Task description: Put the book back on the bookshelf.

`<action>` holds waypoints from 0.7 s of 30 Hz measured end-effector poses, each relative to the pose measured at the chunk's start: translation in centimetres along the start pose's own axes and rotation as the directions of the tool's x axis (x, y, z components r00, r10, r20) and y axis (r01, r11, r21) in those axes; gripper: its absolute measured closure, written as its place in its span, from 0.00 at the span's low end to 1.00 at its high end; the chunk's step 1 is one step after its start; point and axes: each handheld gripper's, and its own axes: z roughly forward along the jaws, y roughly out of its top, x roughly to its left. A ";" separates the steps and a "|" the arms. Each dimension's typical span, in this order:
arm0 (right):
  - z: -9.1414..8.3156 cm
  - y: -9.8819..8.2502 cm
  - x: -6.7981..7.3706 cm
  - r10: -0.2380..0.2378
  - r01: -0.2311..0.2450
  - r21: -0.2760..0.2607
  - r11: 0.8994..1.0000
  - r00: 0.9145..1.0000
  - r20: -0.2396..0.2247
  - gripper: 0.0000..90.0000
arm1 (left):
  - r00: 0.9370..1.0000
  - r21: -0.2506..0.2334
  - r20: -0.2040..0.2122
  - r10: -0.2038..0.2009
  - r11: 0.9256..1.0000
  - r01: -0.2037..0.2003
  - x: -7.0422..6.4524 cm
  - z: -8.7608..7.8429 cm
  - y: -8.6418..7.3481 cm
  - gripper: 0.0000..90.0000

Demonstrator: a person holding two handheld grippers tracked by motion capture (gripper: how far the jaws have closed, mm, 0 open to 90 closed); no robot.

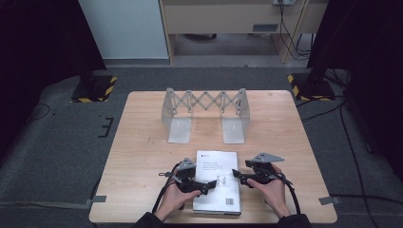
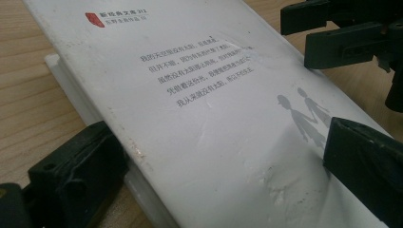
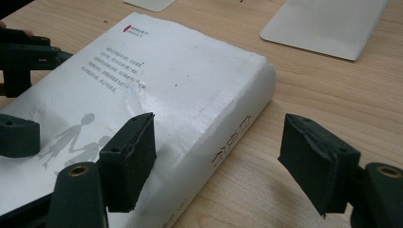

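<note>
Black jaws of right gripper [image 3: 216, 159] half open, astride spine edge of white book [image 3: 157, 95], not gripping. Left gripper [image 2: 225, 159] jaws spread over front cover, cover lifted slightly. Book flat at table [image 1: 142, 142] near edge; cover scuffed.

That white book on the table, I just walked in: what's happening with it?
A person holds a gripper in each hand at a white book lying flat on the table. The left gripper straddles one edge, the right gripper the spine edge, jaws open. A metal rack stands behind.
</note>
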 end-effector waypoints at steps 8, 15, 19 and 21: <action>0.0 0.0 0.0 0.004 -0.004 0.003 1.000 1.000 -0.003 0.31 | 1.000 -0.015 -0.008 -0.011 1.000 0.011 0.2 -0.6 0.0 0.10; 0.0 0.1 0.0 0.003 -0.003 0.003 1.000 1.000 -0.002 0.32 | 0.997 -0.001 -0.053 0.048 0.999 -0.048 -0.2 -1.8 0.5 0.24; -0.3 0.1 -0.2 -0.001 0.001 0.003 1.000 1.000 0.012 0.33 | 0.996 -0.014 -0.065 0.060 0.998 -0.061 -0.3 -2.7 0.7 0.32; -0.3 0.1 -0.3 -0.001 0.001 -0.001 1.000 1.000 0.015 0.33 | 0.996 -0.054 -0.064 0.063 0.996 -0.067 -0.5 -3.1 0.8 0.37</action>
